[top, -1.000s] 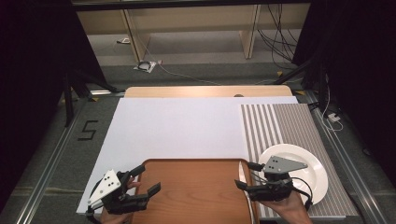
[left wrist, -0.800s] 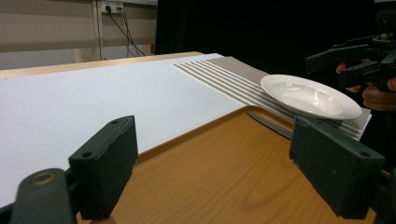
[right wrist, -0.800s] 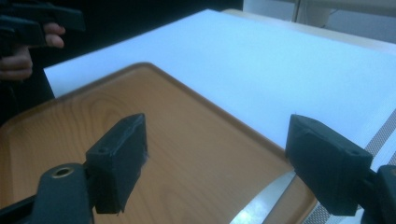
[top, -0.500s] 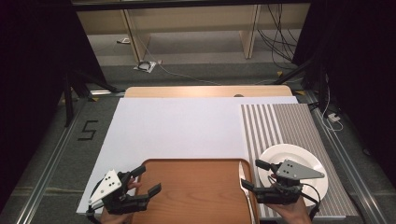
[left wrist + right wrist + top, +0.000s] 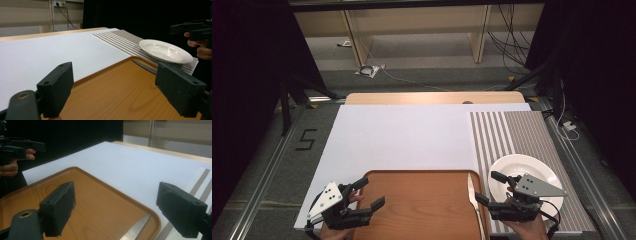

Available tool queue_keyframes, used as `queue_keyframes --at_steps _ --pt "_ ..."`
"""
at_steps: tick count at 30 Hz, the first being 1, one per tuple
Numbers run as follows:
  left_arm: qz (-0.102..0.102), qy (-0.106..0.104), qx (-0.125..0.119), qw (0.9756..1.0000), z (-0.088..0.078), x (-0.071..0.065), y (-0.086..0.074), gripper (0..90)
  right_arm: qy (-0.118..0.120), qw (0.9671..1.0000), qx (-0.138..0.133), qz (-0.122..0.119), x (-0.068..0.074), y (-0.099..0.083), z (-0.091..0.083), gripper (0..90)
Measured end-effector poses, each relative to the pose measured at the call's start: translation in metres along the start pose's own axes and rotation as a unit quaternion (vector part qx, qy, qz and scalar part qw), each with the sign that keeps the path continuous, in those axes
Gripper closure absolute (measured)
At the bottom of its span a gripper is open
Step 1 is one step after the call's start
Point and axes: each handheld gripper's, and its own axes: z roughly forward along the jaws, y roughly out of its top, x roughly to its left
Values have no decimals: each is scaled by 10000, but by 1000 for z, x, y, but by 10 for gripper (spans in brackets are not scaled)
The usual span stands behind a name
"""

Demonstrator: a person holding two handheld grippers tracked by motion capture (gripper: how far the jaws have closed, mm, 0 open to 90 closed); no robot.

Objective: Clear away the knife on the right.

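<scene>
1. My left gripper (image 5: 368,193) hangs at the near left corner of the wooden tray (image 5: 422,205), jaws spread wide with nothing between them. In the left gripper view I look across the tray's bare wood between my two black jaws, and neither one touches anything there.

2. The tray lies at the near edge of the table, on the big white sheet (image 5: 407,135) that covers the table's left and middle. Its brown surface is bare apart from what rests at its right rim.

3. A knife (image 5: 473,192) rests along the right rim of the tray, blade pointing away from me. In the right gripper view its blade (image 5: 136,228) crosses the tray's edge low between my jaws, untouched by either jaw.

4. My right gripper (image 5: 490,187) hovers just right of the knife, over the gap between the tray and the plate. Its jaws have just been opening and now stand wide apart, gripping nothing.

5. The white plate (image 5: 532,167) sits on the striped placemat (image 5: 507,132) at the right of the table, partly under my right gripper. In the left gripper view the plate (image 5: 163,51) is empty and lies just beyond the knife.
</scene>
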Motion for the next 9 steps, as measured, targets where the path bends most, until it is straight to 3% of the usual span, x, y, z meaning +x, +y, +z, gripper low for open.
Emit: queue_keyframes --at_steps 9 --pt "11 17 -25 10000 0 0 0 151 -58 10000 20 -32 0 0 0 165"
